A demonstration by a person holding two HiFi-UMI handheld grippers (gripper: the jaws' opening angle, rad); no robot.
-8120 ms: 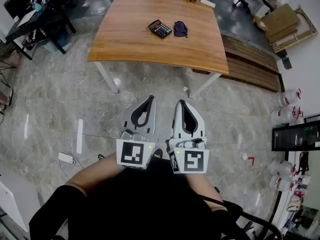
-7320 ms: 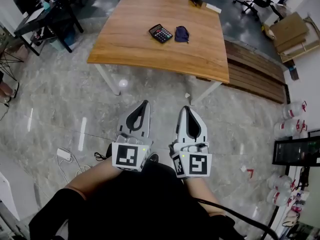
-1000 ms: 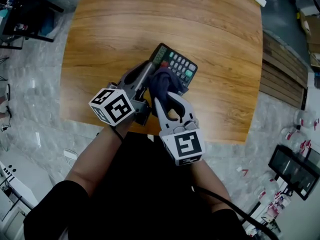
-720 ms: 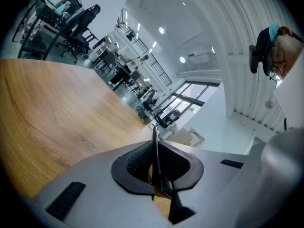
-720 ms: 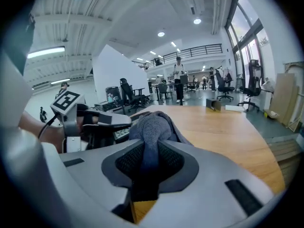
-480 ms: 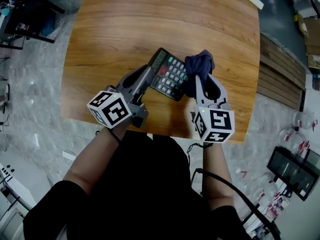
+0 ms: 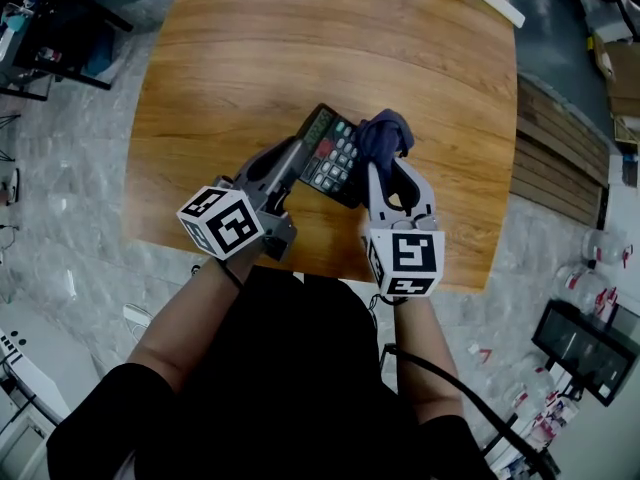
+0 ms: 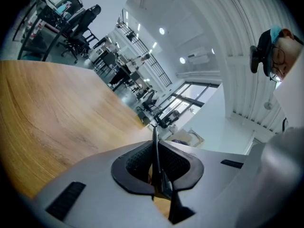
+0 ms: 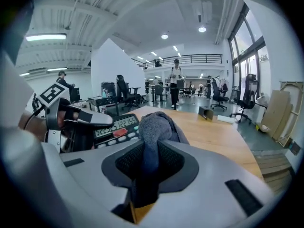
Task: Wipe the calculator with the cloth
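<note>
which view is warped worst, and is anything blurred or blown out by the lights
Left gripper view: heavy fisheye, black corners, the table bows. Right gripper view: same fisheye, bright ceiling lamps, yet the cloth and calculator read sharp. Head view: milder bending, even light, nothing blurred.

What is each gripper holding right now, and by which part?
The left gripper clamps the calculator by its side edge near the display; the right gripper pinches the bunched cloth, a wad bulging past the tips.
</note>
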